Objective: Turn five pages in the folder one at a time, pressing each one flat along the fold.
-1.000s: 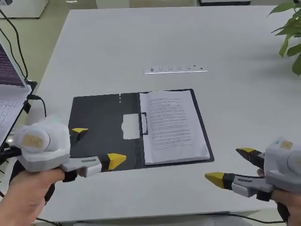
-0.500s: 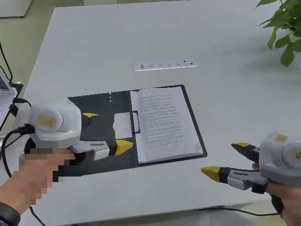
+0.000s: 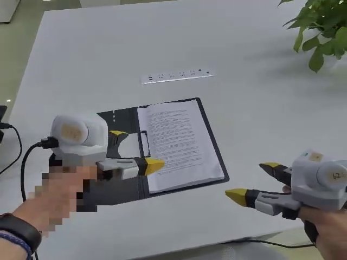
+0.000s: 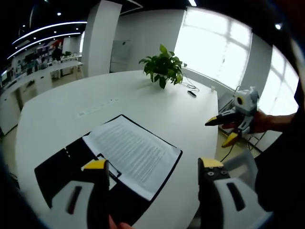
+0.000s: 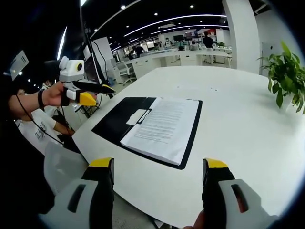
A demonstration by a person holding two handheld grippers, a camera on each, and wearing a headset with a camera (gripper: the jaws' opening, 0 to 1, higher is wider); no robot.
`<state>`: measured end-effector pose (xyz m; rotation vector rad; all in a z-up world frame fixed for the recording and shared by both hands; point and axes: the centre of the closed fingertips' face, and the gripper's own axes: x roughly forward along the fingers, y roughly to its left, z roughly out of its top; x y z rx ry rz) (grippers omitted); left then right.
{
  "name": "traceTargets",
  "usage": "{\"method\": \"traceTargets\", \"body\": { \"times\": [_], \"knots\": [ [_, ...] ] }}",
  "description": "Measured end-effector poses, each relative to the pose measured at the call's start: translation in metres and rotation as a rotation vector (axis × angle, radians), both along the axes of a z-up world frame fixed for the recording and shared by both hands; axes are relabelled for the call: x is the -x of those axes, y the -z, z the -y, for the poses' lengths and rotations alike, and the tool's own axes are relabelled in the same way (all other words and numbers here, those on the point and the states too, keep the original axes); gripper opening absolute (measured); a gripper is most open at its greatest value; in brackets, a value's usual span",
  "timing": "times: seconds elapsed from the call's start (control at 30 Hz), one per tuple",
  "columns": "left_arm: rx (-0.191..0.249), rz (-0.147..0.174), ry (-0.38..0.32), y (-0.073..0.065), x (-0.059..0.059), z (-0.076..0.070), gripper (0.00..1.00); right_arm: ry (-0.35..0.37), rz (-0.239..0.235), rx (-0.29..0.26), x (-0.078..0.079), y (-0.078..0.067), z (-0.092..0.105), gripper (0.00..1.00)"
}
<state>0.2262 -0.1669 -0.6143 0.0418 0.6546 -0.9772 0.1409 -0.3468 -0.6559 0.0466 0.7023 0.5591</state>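
A black folder point(image 3: 116, 187) lies open on the white table point(image 3: 108, 59), with a stack of printed pages point(image 3: 176, 141) on its right half and a clip point(image 3: 145, 143) at the fold. My left gripper point(image 3: 135, 149) hovers open above the folder's left half, holding nothing. My right gripper point(image 3: 254, 181) is open and empty, off the folder's right side near the table's front edge. In the left gripper view the pages point(image 4: 131, 152) lie ahead of the jaws; in the right gripper view the folder point(image 5: 114, 119) lies ahead and to the left.
A white power strip point(image 3: 178, 76) is set into the table beyond the folder. A potted plant point(image 3: 317, 27) stands at the far right. A black cable point(image 3: 24, 162) runs by the table's left edge.
The head camera has swung right, so the laptop has left the picture. My left gripper has moved right and forward over the folder's left half. The right gripper holds about the same place.
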Motion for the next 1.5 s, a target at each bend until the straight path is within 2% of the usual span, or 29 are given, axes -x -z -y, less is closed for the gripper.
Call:
{"method": "traceTargets", "body": {
  "times": [0.13,0.3,0.57,0.7,0.87,0.97,1.07,1.23,1.5],
  "knots": [
    [0.005,-0.011,0.015,0.006,-0.005,0.018,0.75,0.0,-0.005,0.0,-0.002,0.002,0.003,0.75],
    [-0.013,-0.01,0.054,0.013,-0.007,0.038,0.75,0.001,-0.009,-0.004,-0.003,0.004,0.007,0.74],
    [-0.049,-0.004,0.109,0.026,-0.014,0.078,0.75,0.006,-0.014,-0.015,-0.006,0.007,0.012,0.74],
    [-0.056,-0.014,0.144,0.035,-0.011,0.098,0.75,0.006,-0.016,-0.014,-0.005,0.008,0.015,0.73],
    [-0.087,-0.016,0.178,0.053,-0.005,0.121,0.74,0.026,-0.019,-0.024,-0.004,0.009,0.022,0.73],
    [-0.094,-0.022,0.181,0.061,-0.004,0.128,0.74,0.031,-0.021,-0.024,-0.002,0.009,0.024,0.73],
    [-0.119,-0.027,0.193,0.079,-0.003,0.138,0.74,0.041,-0.026,-0.025,0.0,0.012,0.028,0.72],
    [-0.161,-0.039,0.204,0.102,-0.003,0.143,0.74,0.058,-0.031,-0.03,0.003,0.014,0.033,0.72],
    [-0.226,-0.021,0.164,0.125,-0.018,0.144,0.73,0.061,-0.048,-0.029,0.005,0.018,0.036,0.72]
  ]
}}
